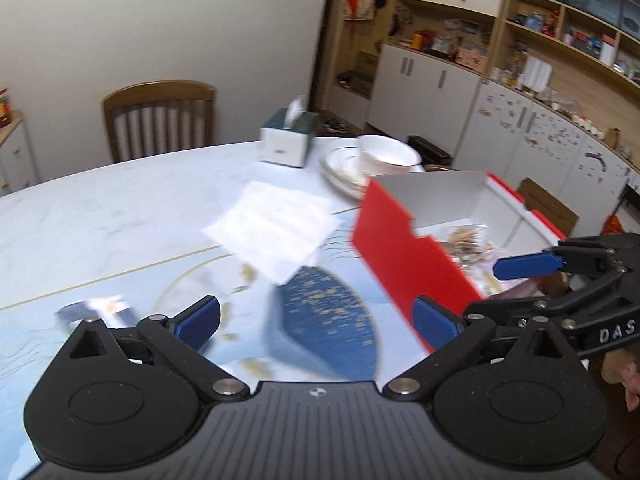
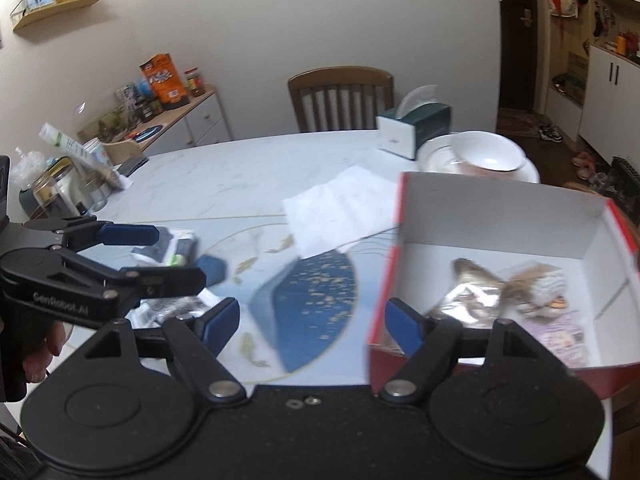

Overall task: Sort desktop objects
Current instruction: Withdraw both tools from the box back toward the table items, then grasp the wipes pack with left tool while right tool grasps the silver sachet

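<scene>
A red cardboard box (image 2: pixel 500 216), white inside, stands on the right of the table with several snack packets (image 2: pixel 472 296) in it. In the left wrist view its red wall (image 1: pixel 404 256) is just beyond my right-hand finger. My left gripper (image 1: pixel 316 316) is open over the blue printed mat (image 1: pixel 332 312), with nothing between its fingers. My right gripper (image 2: pixel 312 320) is open too and holds nothing, and one of its fingers (image 2: pixel 404 326) is at the box's near left corner. Small loose packets (image 2: pixel 176 248) lie at the left by my left gripper (image 2: pixel 160 256). A white paper sheet (image 2: pixel 340 212) lies mid-table.
A green and white tissue box (image 2: pixel 412 128) and stacked white bowls and plates (image 2: pixel 484 156) stand behind the red box. A wooden chair (image 2: pixel 340 96) is at the far edge. Jars and bags (image 2: pixel 52 192) crowd the table's left end. A person's hand (image 2: pixel 40 356) holds the left gripper.
</scene>
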Demonstrator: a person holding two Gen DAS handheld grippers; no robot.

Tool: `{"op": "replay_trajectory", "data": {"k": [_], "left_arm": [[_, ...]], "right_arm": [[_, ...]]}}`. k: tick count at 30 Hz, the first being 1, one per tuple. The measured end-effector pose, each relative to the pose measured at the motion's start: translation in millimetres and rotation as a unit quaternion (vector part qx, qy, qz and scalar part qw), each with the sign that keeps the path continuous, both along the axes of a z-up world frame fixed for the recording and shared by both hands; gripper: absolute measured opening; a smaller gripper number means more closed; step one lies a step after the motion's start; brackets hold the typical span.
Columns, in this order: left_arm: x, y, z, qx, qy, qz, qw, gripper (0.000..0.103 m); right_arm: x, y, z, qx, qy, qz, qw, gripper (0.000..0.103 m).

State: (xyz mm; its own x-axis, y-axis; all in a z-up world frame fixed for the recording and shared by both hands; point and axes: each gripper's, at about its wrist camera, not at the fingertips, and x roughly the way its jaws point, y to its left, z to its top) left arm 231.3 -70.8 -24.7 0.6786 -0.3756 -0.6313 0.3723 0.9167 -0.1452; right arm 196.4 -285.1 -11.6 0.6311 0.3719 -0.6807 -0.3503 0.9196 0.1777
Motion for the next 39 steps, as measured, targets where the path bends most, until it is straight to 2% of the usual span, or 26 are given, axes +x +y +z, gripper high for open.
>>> {"op": "replay_trajectory", "data": {"k": [7, 13, 19, 23, 27, 31, 39], "left_arm": [[6, 56, -6, 0.013, 0.0, 0.051, 0.9986, 0.103], [18, 90, -10, 0.037, 0.002, 0.071, 0.9968, 0.103], [34, 114, -19, 0.04, 0.015, 0.081, 0.9958, 0.103], [48, 124, -28, 0.052, 0.029, 0.097, 0.9935, 0.103], [61, 131, -36, 0.063, 0.043, 0.107, 0.9913, 0.103], [69, 130, -42, 0.092, 0.051, 0.111, 0.9883, 0.103], [80, 130, -53, 0.098, 0.064, 0.101, 0.9881, 0.103]], "right_arm": [[3, 58, -11, -0.022, 0.0, 0.014, 1.0, 0.08], [8, 95, -21, -0.022, 0.007, 0.004, 1.0, 0.08], [17, 127, -35, -0.023, 0.023, -0.015, 0.999, 0.08], [27, 145, -51, -0.021, 0.048, -0.038, 0.998, 0.08], [35, 161, -58, -0.018, 0.056, -0.049, 0.997, 0.08], [43, 174, -60, -0.023, 0.058, -0.055, 0.997, 0.079], [59, 196, -76, -0.034, 0.088, -0.063, 0.994, 0.079]]}}
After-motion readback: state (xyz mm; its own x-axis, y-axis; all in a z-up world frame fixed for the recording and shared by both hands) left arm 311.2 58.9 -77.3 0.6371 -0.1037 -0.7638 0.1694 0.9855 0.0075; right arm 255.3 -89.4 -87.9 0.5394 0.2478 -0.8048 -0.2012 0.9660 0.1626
